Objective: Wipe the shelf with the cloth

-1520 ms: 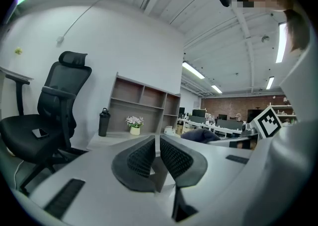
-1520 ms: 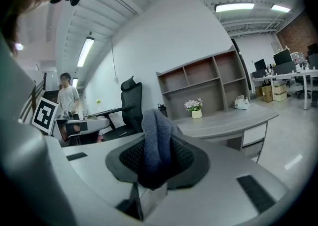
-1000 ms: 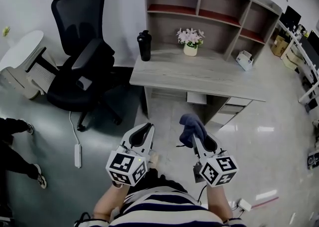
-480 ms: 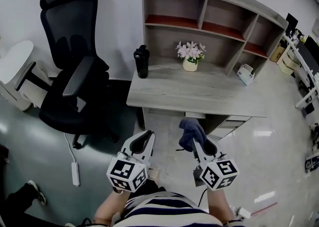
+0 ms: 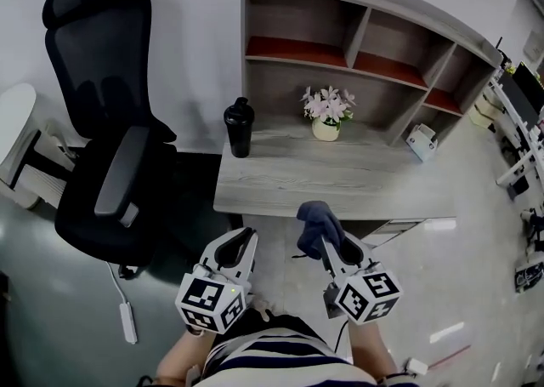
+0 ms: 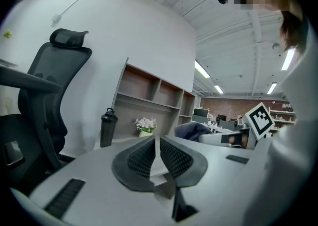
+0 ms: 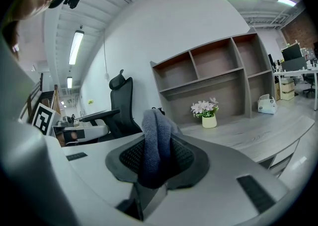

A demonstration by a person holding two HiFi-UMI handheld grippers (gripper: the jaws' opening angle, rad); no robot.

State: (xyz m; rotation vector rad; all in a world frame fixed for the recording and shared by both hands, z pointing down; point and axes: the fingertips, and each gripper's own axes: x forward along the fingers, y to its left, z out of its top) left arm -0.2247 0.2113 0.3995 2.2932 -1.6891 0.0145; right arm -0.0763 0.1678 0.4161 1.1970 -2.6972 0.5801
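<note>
A grey wooden shelf unit (image 5: 357, 28) with red-lined compartments stands on a desk (image 5: 340, 177) against the white wall; it also shows in the right gripper view as the shelf unit (image 7: 213, 78). My right gripper (image 5: 325, 236) is shut on a dark blue cloth (image 5: 318, 219) just short of the desk's front edge. In its own view the cloth (image 7: 156, 145) bulges up between the jaws. My left gripper (image 5: 240, 245) hangs beside it, shut and empty, with its jaws pressed together (image 6: 155, 155).
A black bottle (image 5: 239, 127) stands at the desk's left end. A white pot of pink flowers (image 5: 326, 113) sits in the middle and a small white device (image 5: 422, 140) at the right. A black office chair (image 5: 106, 139) is left of the desk. More desks lie at far right.
The view has closed in on the desk and shelf. Both grippers have come forward together, the right one still holding the cloth. The feet seen at far left have left the view.
</note>
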